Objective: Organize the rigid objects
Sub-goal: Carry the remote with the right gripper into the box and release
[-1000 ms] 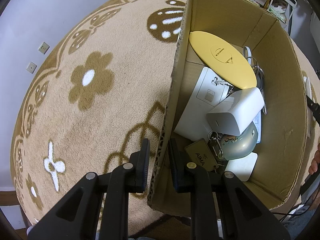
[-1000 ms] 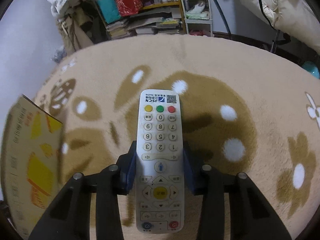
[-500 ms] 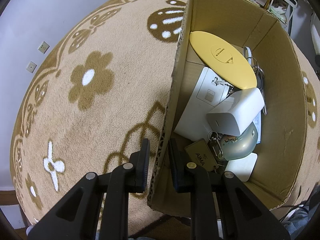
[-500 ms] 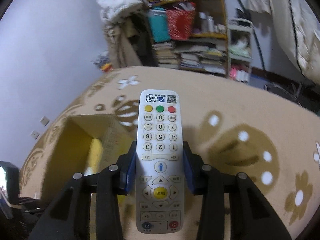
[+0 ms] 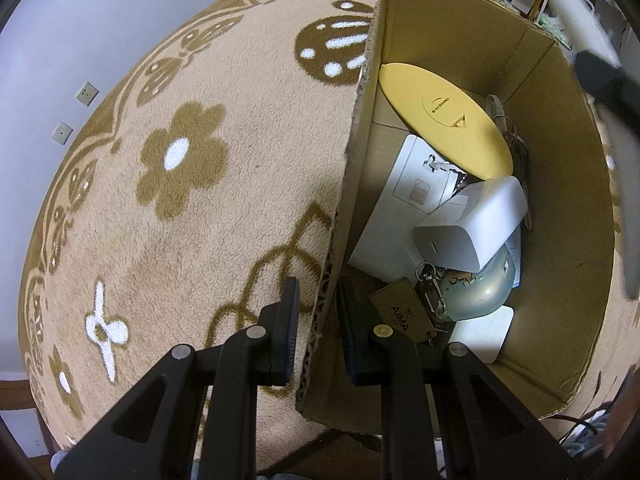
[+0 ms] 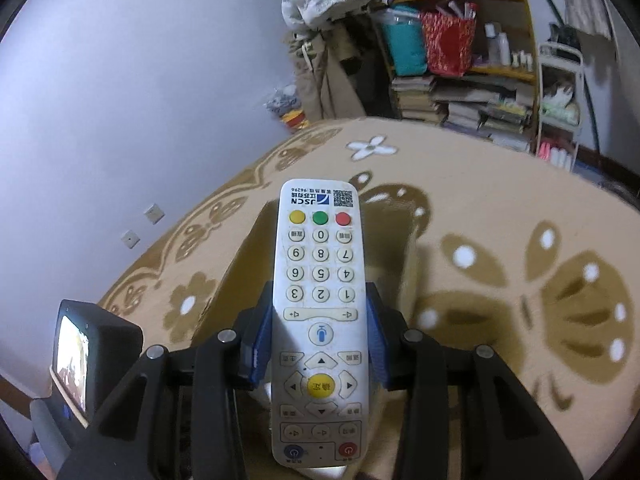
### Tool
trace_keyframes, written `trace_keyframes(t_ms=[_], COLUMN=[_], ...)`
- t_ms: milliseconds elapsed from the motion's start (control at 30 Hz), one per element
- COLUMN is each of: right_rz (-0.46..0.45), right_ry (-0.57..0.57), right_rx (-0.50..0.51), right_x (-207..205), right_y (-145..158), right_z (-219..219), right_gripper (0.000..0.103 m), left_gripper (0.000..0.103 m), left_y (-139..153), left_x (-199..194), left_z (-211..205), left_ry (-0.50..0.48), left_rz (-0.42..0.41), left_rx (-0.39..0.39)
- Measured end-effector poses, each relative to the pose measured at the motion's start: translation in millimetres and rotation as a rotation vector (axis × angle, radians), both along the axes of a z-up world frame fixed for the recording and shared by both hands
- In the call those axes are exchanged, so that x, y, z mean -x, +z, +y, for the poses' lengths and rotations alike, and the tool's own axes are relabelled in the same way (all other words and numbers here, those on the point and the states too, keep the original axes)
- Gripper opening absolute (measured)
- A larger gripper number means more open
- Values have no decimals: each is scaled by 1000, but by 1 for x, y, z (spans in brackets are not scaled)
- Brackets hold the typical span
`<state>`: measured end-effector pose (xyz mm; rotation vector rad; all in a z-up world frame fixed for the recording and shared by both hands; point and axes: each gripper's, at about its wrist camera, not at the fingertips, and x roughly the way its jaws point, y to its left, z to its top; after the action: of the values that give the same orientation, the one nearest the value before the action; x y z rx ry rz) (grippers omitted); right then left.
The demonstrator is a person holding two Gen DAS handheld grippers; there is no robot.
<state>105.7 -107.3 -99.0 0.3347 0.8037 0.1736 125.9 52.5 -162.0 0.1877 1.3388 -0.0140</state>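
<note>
An open cardboard box [image 5: 560, 184] stands on the flowered carpet. My left gripper [image 5: 318, 286] is shut on its near-left wall, one finger outside and one inside. In the box lie a yellow oval lid [image 5: 444, 120], a white flat card box [image 5: 404, 200], a white adapter [image 5: 472, 224], a key tag [image 5: 400, 314] with keys, and a pale green dome [image 5: 480, 284]. My right gripper [image 6: 319, 296] is shut on a white remote [image 6: 320, 256], buttons up, held in the air over the box [image 6: 250, 264], whose corner shows behind it.
A beige and brown carpet [image 5: 180, 200] spreads to the left of the box. A grey wall with sockets [image 6: 154, 213] runs along its far edge. Crowded shelves [image 6: 460, 60] stand at the back. The left gripper's camera body [image 6: 92, 356] sits low on the left. A dark blurred shape [image 5: 608, 84] crosses the box's far rim.
My right gripper has swung left and risen with the remote, from over bare carpet to over the box. The left gripper and the box have not moved.
</note>
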Motion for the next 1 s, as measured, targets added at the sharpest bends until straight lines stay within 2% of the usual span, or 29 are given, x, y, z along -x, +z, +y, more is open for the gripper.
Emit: trace_keyframes(t_ms=[200,400,500,633,867,900,1000], right_rz=[45,34,30,36,28,26,14], right_ry=[13,40,60,56,31,25,6], right_rx=[23,67,94,55,68,72,77], right_x=[-4,-1,-1,2,11,13,18], right_y=[-21,-20,-19,-17,1,4,12], right_z=[6,12,16,11,7,5,-1], right_gripper=[44,44,44,44,45,46,56], left_gripper=[19,19,19,19,19,19,19], left_y=[0,0,1,1,6,7,14], left_x=[0,1,0,-1,1,2,3], left_z=[0,-2,0,-1,-3,-3,-3], left_ry=[1,-3,12,10,14,14,14], left_rz=[0,-3,0,3,-15,-20,-41], left_rx=[1,-8,11,10,1,0,3])
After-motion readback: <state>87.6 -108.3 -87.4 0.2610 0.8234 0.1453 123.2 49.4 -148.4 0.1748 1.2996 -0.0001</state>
